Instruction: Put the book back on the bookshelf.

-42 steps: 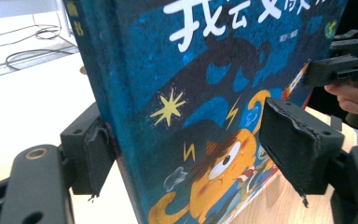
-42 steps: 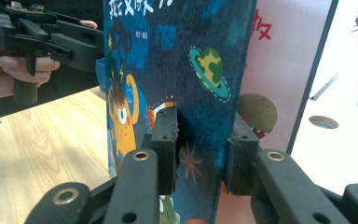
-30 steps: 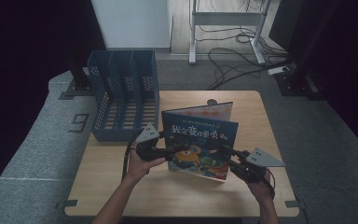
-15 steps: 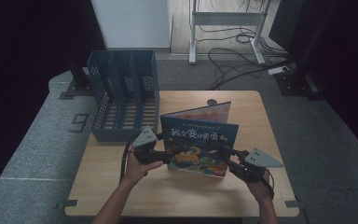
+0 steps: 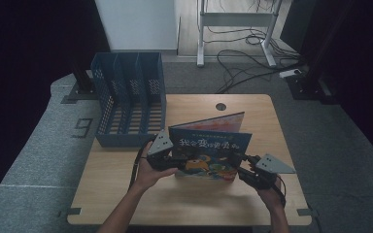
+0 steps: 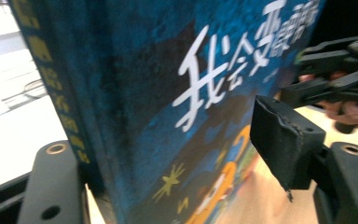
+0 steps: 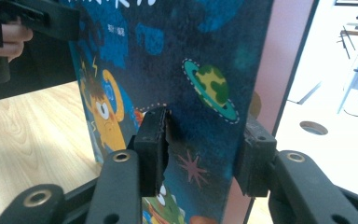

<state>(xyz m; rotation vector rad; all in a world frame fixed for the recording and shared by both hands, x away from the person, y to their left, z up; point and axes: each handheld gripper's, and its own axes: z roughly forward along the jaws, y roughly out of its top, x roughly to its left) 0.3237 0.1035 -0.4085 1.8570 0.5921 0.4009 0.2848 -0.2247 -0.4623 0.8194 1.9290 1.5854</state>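
Upright on the table (image 5: 252, 104), the book (image 5: 209, 153) is clamped at its right edge by the right gripper (image 5: 246, 167), while the left gripper (image 5: 175, 162) is spread wide around its spine, beside the rack (image 5: 126, 99).

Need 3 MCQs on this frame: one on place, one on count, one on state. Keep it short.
1. Where is the blue file rack on the table?
A. far left part
B. near right corner
C. centre

2. How many slots does the file rack have?
A. one
B. three
C. six

3. How is the picture book placed?
A. flat and closed
B. propped upright, held on both sides
C. inside the rack

Answers:
1 A: in the high view the rack sits at the table's far left.
2 B: two dividers split it into three slots.
3 B: the book stands on its lower edge, the left tongs at its spine side and the right tongs clamped across its other edge.
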